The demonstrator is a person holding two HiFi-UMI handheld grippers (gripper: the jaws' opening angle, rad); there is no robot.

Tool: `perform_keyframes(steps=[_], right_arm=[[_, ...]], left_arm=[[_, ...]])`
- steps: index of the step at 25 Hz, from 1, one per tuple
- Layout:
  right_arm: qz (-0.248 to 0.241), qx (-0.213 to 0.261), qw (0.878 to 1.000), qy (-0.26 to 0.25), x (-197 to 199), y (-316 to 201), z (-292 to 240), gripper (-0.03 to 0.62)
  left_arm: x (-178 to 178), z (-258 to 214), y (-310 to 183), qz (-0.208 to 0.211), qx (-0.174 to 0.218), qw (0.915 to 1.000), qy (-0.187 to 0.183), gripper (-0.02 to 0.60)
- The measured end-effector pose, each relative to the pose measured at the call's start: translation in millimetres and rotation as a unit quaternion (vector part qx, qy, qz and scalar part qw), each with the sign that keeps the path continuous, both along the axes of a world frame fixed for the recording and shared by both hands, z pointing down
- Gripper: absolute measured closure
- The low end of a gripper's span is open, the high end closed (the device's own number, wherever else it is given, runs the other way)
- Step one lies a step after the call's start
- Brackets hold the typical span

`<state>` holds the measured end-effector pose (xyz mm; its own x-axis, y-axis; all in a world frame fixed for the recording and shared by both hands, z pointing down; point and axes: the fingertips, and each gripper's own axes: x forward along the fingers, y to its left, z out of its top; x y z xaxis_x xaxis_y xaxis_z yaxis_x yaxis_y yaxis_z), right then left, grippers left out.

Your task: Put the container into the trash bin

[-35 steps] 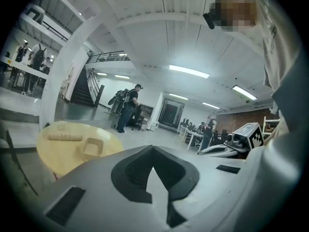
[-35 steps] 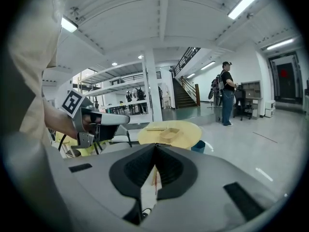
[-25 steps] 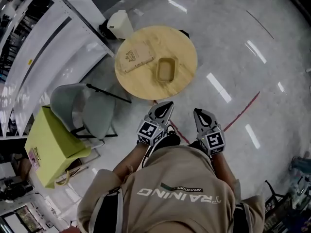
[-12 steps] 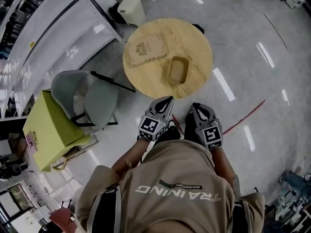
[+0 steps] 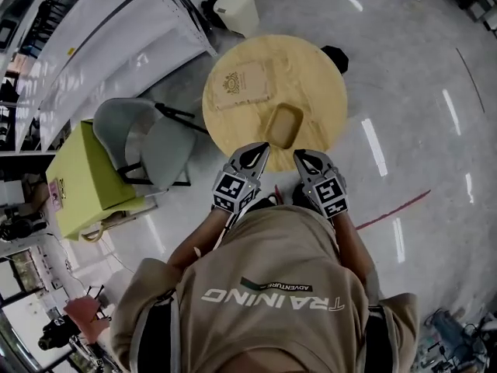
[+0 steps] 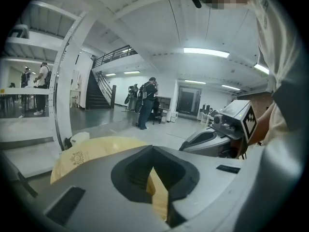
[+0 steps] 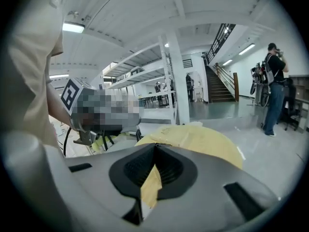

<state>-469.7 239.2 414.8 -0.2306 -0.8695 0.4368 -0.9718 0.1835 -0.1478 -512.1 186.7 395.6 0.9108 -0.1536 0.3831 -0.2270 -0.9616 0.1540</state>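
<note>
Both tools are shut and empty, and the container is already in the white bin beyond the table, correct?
Not quite. In the head view the container lies on the round table, not in the white bin. The left tool and the right tool are indeed shut and empty.

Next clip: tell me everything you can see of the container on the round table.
The container is a tan open-topped tray, rectangular with rounded corners. It looks like moulded fibre and appears empty. It sits flat on the round wooden table, near the edge closest to the person and apart from a tan booklet. The left gripper and right gripper, both shut, do not touch it.
</note>
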Motion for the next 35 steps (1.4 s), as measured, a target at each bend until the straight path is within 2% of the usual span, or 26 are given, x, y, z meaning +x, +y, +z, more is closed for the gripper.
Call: perform_keyframes(steps=[5, 8, 11, 19, 24, 25, 26, 27, 30, 35], right_arm=[[-0.063, 0.000, 0.998, -0.011, 15, -20, 2, 0.592], [-0.094, -0.001, 0.996, -0.002, 14, -35, 10, 0.592], [-0.112, -0.013, 0.994, 0.008, 5, -42, 19, 0.592], [-0.090, -0.074, 0.993, 0.012, -4, -41, 52, 0.592], [-0.094, -0.117, 0.989, 0.015, -19, -52, 81, 0.591], [-0.099, -0.120, 0.988, 0.022, -22, -57, 88, 0.579], [-0.105, -0.123, 0.986, 0.028, -26, -62, 95, 0.522], [-0.112, -0.127, 0.985, 0.035, -30, -66, 100, 0.505], [-0.138, -0.154, 0.976, 0.064, -44, -76, 122, 0.505], [-0.184, -0.212, 0.952, 0.123, -60, -81, 165, 0.505]], left_arm=[[27, -3, -16, -0.060, -0.005, 0.9982, 0.003, 0.583], [28, 2, -29, -0.086, -0.001, 0.9963, -0.001, 0.583], [19, 7, -35, -0.094, -0.011, 0.9955, -0.004, 0.583], [-2, 13, -49, -0.081, -0.021, 0.9965, 0.001, 0.583], [-20, 22, -60, -0.096, -0.040, 0.9946, 0.009, 0.583], [-21, 23, -64, -0.098, -0.040, 0.9943, 0.012, 0.583], [-22, 24, -69, -0.100, -0.040, 0.9941, 0.015, 0.583], [-23, 24, -72, -0.100, -0.040, 0.9940, 0.018, 0.583], [-30, 31, -81, -0.098, -0.045, 0.9940, 0.019, 0.583], [-44, 45, -95, -0.085, -0.053, 0.9949, 0.011, 0.583]])
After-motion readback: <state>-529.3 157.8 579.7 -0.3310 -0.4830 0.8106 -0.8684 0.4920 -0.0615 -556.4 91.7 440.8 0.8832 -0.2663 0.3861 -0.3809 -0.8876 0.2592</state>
